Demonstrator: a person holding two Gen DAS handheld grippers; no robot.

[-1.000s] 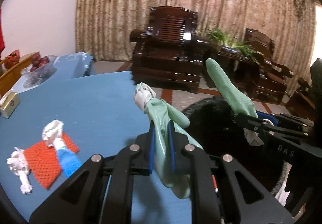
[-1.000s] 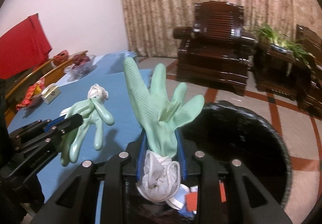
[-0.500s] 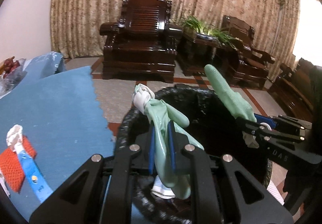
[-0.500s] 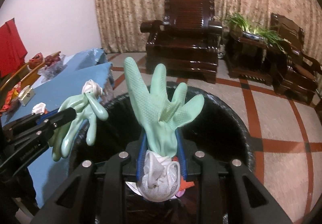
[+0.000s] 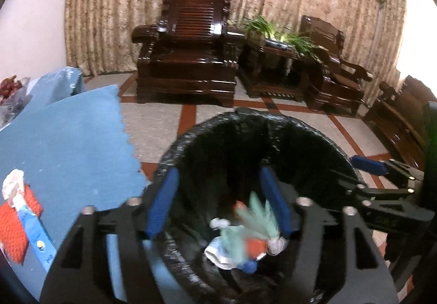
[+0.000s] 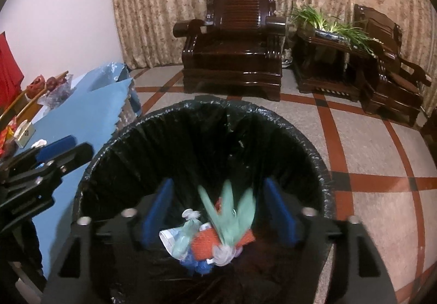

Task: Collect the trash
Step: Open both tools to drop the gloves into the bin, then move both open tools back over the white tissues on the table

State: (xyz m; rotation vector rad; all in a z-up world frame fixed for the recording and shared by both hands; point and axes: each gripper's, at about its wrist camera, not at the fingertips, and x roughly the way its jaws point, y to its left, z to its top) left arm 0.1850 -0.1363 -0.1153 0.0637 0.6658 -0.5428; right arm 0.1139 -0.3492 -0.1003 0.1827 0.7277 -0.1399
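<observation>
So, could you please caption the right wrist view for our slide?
Right tongs opening over the black-lined bin as a green glove drops onto trash inside.

A pale green rubber glove (image 6: 232, 211) lies blurred over an orange-red knitted cloth (image 6: 204, 245) inside the glossy black bin liner (image 6: 273, 124). The table's blue cloth (image 5: 68, 145) has a zigzag edge. The floor (image 6: 377, 156) is beige with red-brown lines.

bin (image 6: 314, 145) mouth: open | left: table edge (image 5: 128, 140) | right: bare floor (image 6: 382, 156)
</observation>
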